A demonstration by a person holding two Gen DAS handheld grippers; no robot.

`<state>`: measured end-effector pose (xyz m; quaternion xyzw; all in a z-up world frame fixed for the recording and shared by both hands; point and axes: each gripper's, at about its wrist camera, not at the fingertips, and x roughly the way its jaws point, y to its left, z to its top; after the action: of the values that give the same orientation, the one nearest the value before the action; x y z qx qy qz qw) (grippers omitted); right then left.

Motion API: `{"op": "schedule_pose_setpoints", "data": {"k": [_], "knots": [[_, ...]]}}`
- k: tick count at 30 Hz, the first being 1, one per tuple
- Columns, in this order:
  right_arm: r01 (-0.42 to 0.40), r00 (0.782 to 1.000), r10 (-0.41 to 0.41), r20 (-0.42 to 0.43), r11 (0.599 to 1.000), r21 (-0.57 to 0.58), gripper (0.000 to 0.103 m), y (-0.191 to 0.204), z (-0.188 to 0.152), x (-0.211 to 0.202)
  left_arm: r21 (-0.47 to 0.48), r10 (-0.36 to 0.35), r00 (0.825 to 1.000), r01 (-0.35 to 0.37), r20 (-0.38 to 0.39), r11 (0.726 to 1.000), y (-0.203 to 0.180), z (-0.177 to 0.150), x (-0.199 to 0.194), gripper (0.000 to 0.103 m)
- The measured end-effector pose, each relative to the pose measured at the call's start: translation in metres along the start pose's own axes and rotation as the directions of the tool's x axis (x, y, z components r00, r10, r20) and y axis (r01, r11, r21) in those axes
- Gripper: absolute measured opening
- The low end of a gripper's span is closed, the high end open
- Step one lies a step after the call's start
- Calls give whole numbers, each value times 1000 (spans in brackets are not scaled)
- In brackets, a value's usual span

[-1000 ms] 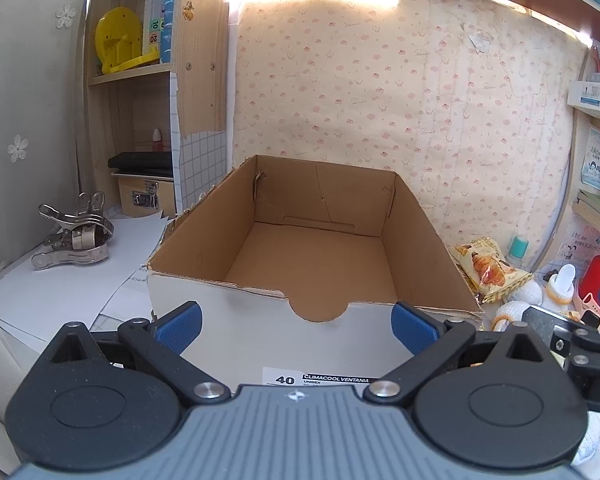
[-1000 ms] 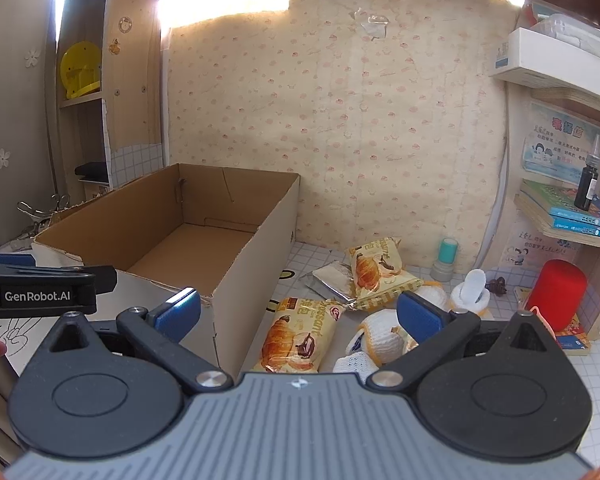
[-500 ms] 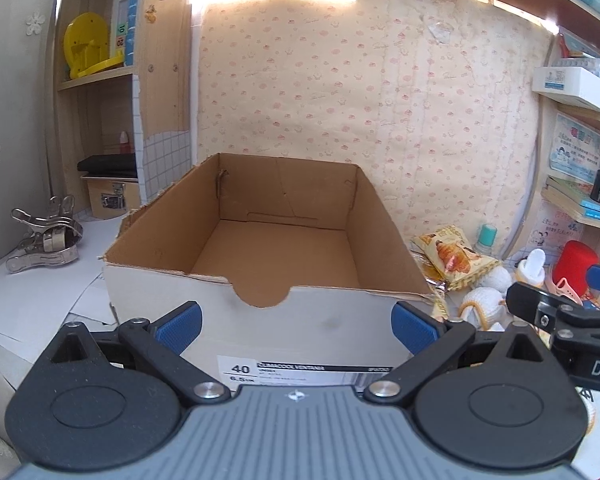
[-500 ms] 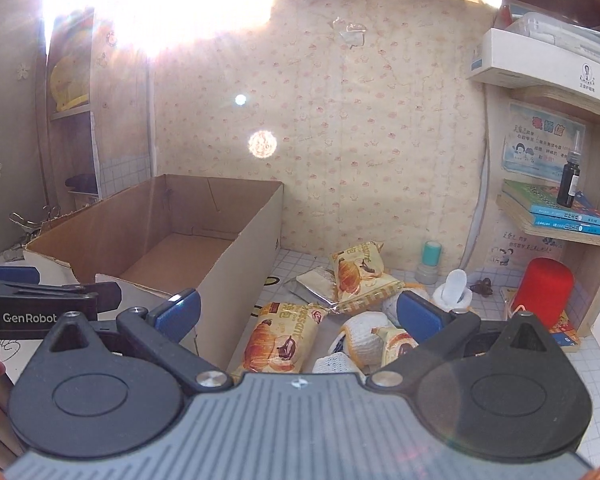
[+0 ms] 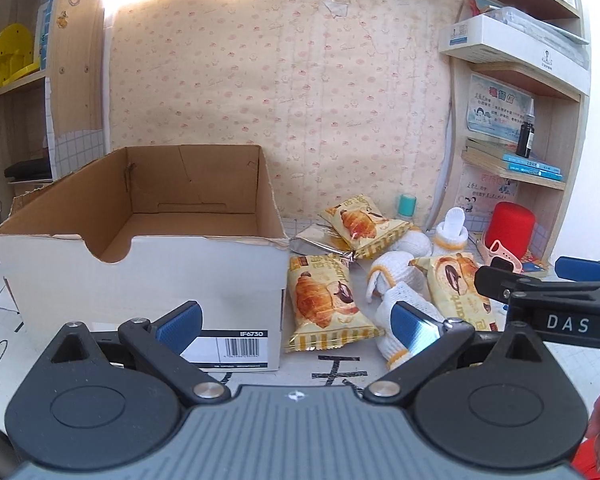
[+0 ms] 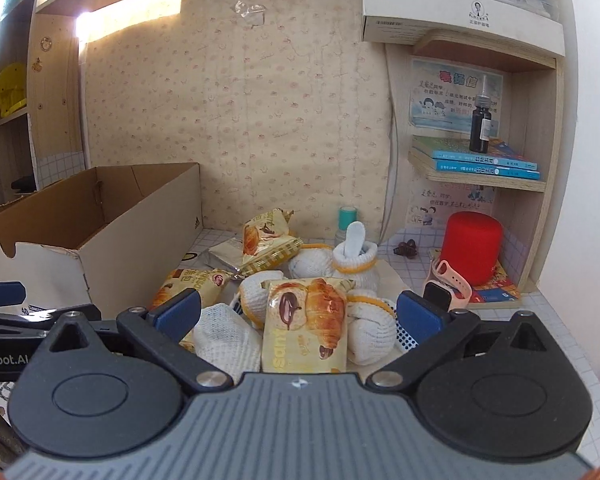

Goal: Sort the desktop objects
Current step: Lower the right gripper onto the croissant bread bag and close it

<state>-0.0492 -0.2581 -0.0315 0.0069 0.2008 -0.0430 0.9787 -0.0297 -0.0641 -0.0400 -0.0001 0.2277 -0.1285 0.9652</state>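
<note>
both grippers spread and empty, lined up on the snack pile beside the box

my right gripper [image 6: 298, 314] hangs with its jaws wide apart, framing the nearest croissant packet [image 6: 305, 322], which lies on top of the white socks [image 6: 370, 330], likely my first pick. my left gripper [image 5: 296, 322] is also spread, holding nothing, aimed at another croissant packet [image 5: 322, 304] just beside the cardboard box [image 5: 140, 276]. the box stands empty on the desk [image 5: 340, 372], probably where things should go. packets and socks overlap, so a clean pinch may drag a neighbour. a pink watch [image 6: 446, 286] and a red cylinder [image 6: 474, 252] sit further right.
</note>
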Motion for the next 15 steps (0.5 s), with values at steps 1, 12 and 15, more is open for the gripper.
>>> {"op": "schedule_pose_setpoints", "data": {"k": [1, 12, 15], "knots": [[9, 1000, -9, -4, 1000, 0, 101, -3, -3, 2, 5, -5, 1000, 4, 0, 1000, -4, -1, 1, 103], [34, 998, -33, -53, 999, 10, 101, -30, -21, 19, 29, -57, 998, 57, 8, 998, -24, -8, 9, 103], [15, 998, -14, -55, 1000, 16, 91, -28, -22, 26, 25, -43, 999, 43, 16, 999, -22, -6, 9, 103]]}}
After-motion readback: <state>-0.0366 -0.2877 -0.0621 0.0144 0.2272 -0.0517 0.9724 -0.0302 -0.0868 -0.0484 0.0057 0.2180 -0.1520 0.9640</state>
